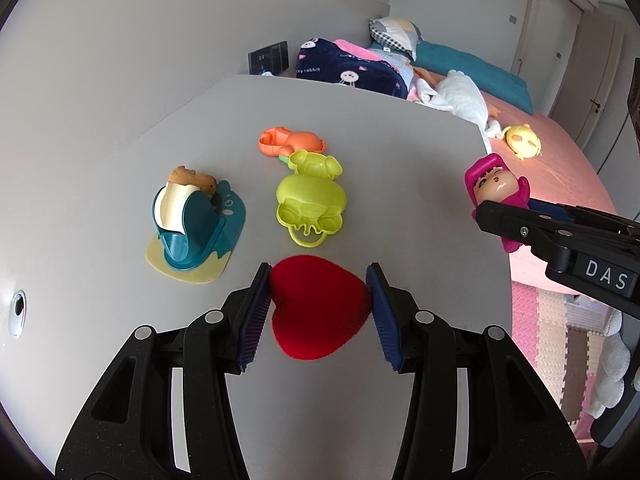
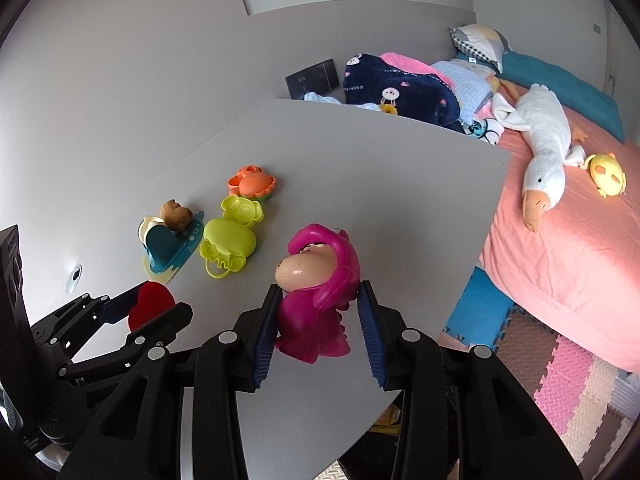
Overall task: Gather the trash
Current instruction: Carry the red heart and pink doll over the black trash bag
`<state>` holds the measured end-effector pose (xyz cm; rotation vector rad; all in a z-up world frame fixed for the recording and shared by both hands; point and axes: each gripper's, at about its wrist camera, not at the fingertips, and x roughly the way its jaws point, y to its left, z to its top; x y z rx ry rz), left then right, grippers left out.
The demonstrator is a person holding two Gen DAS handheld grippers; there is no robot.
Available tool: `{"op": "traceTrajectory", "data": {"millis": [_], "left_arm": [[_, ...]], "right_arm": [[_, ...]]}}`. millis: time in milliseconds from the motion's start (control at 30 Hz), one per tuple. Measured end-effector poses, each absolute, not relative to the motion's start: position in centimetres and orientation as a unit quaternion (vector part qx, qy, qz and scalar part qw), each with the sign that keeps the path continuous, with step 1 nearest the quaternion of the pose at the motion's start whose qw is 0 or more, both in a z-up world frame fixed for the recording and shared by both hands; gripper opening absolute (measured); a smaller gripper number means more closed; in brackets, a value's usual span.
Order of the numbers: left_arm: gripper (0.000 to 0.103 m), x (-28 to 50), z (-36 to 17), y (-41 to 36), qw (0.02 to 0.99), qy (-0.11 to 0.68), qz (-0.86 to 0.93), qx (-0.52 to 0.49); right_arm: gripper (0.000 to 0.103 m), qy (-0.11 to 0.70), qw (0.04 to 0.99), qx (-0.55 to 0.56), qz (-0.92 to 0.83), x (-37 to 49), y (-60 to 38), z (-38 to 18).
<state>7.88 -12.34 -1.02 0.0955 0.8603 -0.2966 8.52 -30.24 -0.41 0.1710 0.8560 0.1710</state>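
My left gripper (image 1: 318, 296) is shut on a red plush heart (image 1: 318, 308), its pads pressing the heart's two sides just above the grey table (image 1: 400, 184). The heart also shows in the right wrist view (image 2: 150, 304). My right gripper (image 2: 318, 312) is shut on a pink doll figure (image 2: 316, 292) with a pale face, held over the table near its right edge. The doll and right gripper also show at the right of the left wrist view (image 1: 496, 188).
On the table lie a yellow-green mold toy (image 1: 310, 200), an orange mold toy (image 1: 292, 142) and a teal stand with a brown figure (image 1: 192, 224). A pink bed (image 2: 568, 240) with a white goose plush (image 2: 544, 152) lies to the right, foam floor mats (image 2: 560, 368) below.
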Motion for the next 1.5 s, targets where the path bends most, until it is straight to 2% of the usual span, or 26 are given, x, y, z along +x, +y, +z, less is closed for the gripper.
{"op": "traceTrajectory", "data": {"millis": [1500], "left_arm": [[0.047, -1.5, 1.8, -18.6, 0.894, 0.382, -0.224, 0.068]], "right_arm": [[0.040, 0.373, 0.923, 0.093, 0.026, -4.8, -36.2, 2.6]]}}
